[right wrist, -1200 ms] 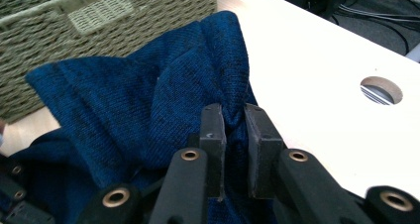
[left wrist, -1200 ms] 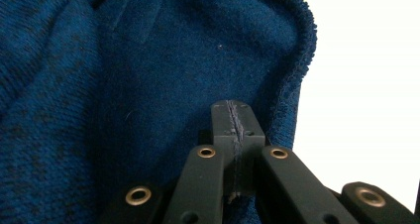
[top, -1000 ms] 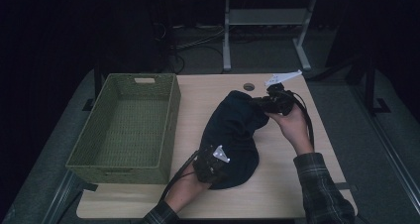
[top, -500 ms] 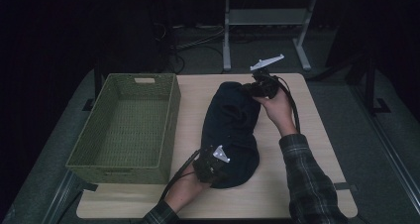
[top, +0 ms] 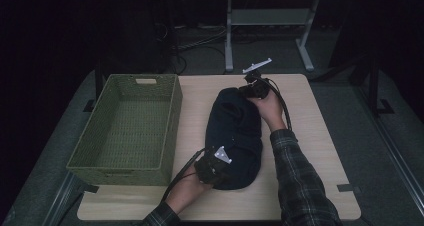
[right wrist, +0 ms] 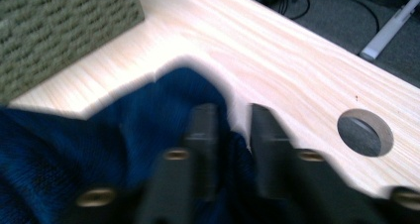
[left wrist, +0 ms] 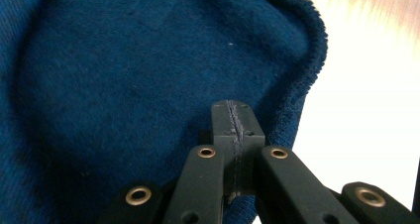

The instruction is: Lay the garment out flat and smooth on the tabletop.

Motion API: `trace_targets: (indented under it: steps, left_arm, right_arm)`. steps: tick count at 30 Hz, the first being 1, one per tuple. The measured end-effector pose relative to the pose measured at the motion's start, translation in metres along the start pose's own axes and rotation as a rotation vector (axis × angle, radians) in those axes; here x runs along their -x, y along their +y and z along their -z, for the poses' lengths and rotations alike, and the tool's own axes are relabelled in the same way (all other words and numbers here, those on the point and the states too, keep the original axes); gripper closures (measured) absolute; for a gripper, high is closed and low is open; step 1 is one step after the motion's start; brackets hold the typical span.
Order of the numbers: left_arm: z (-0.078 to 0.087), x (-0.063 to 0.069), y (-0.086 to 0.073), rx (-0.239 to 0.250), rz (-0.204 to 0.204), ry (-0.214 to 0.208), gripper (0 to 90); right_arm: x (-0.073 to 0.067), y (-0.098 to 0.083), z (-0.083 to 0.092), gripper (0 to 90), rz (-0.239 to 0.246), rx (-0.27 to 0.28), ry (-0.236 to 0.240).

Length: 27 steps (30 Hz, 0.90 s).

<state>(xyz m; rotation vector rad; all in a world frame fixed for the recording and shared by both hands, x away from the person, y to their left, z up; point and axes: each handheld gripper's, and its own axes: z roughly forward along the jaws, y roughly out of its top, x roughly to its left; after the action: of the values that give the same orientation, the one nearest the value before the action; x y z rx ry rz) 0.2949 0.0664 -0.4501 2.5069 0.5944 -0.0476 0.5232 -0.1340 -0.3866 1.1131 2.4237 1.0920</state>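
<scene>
Lengthwise, a dark blue knit garment lies bunched.

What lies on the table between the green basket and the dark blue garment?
Nothing: in the high view a bare strip of wooden table separates the green basket from the dark blue garment.

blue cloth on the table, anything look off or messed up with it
Nothing looks damaged or spilled. The blue cloth lies bunched in a rounded heap on the table, beside the green basket. The left gripper is shut on its near edge; the right gripper has just been opening at the far edge.
</scene>
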Motion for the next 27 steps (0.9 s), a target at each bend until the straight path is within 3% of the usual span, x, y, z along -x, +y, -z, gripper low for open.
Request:
trace_targets:
  steps: [1, 2, 8, 9, 10, 11, 12, 13, 17, 27]
  left_arm:
    - [0.000, 0.000, 0.000, 0.000, 0.000, 0.000, 90.0]
    - [0.000, -0.001, 0.000, 0.002, 0.002, -0.002, 90.0]
    - [0.000, -0.001, 0.000, 0.000, 0.002, -0.002, 90.0]
    - [0.000, -0.001, 0.000, 0.001, 0.004, -0.003, 90.0]
    - [0.000, -0.001, 0.000, 0.001, 0.004, -0.003, 90.0]
    - [0.000, -0.001, 0.000, 0.004, 0.008, -0.006, 90.0]
    - [0.000, -0.001, 0.000, 0.004, 0.008, -0.006, 90.0]
    - [0.000, -0.001, 0.000, 0.003, 0.006, -0.006, 90.0]
    - [0.000, -0.002, -0.001, 0.006, 0.011, -0.015, 90.0]
    - [0.000, -0.003, -0.001, 0.013, 0.014, -0.016, 90.0]
  right_arm:
    - [0.000, 0.000, 0.000, 66.5, 0.000, 0.000, 0.000]
    - [0.001, 0.000, 0.004, 58.3, -0.018, 0.021, 0.007]
    - [0.000, -0.004, 0.025, 57.4, -0.025, 0.054, 0.014]
    - [0.000, -0.009, 0.036, 60.4, -0.028, 0.058, 0.021]
    - [0.000, -0.009, 0.036, 60.4, -0.028, 0.058, 0.021]
    - [-0.001, -0.016, 0.046, 68.6, -0.020, 0.067, 0.020]
    - [-0.001, -0.016, 0.046, 68.6, -0.020, 0.067, 0.020]
    - [-0.002, -0.023, 0.054, 75.7, -0.019, 0.056, 0.027]
    - [-0.004, -0.037, 0.068, 89.8, -0.015, 0.038, 0.042]
    - [-0.017, -0.080, 0.094, 90.0, -0.010, 0.070, 0.031]
